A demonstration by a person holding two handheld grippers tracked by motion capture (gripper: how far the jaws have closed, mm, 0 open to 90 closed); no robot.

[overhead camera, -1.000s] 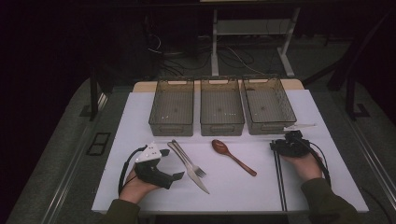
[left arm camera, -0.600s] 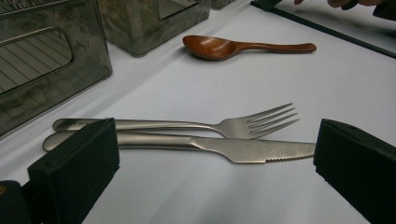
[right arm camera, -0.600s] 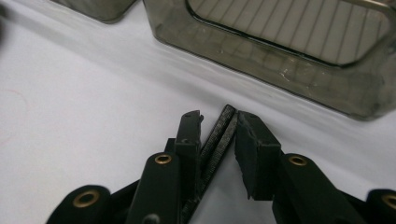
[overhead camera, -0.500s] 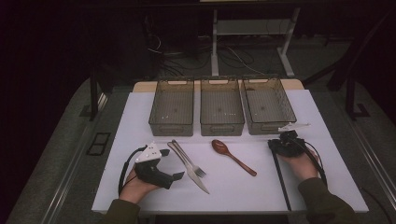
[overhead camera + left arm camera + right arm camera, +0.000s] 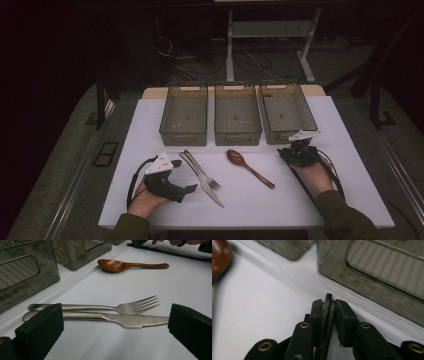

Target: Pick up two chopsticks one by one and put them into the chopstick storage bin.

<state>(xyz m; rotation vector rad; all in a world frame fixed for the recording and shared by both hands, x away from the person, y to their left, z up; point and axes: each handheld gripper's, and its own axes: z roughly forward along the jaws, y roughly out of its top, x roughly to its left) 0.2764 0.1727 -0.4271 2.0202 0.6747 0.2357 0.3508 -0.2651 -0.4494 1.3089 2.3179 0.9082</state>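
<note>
R gripper (image 5: 299, 148) jaws have just been closing & are now pinching the black chopsticks (image 5: 327, 315), at 3 o'clock on the tabletop (image 5: 150, 125) by the right bin (image 5: 287, 111). Lifting looks next. L gripper (image 5: 172, 176) jaws are gaping wide, holding nothing.

Right hand-held gripper (image 5: 329, 307) has closed on black chopsticks (image 5: 327, 322).

At lower left, the left gripper (image 5: 186, 188) is black with a pale three-cornered plate and looping black cable. The right gripper (image 5: 329, 305) shows brass-coloured rivets. Sleeves are dark olive.
</note>
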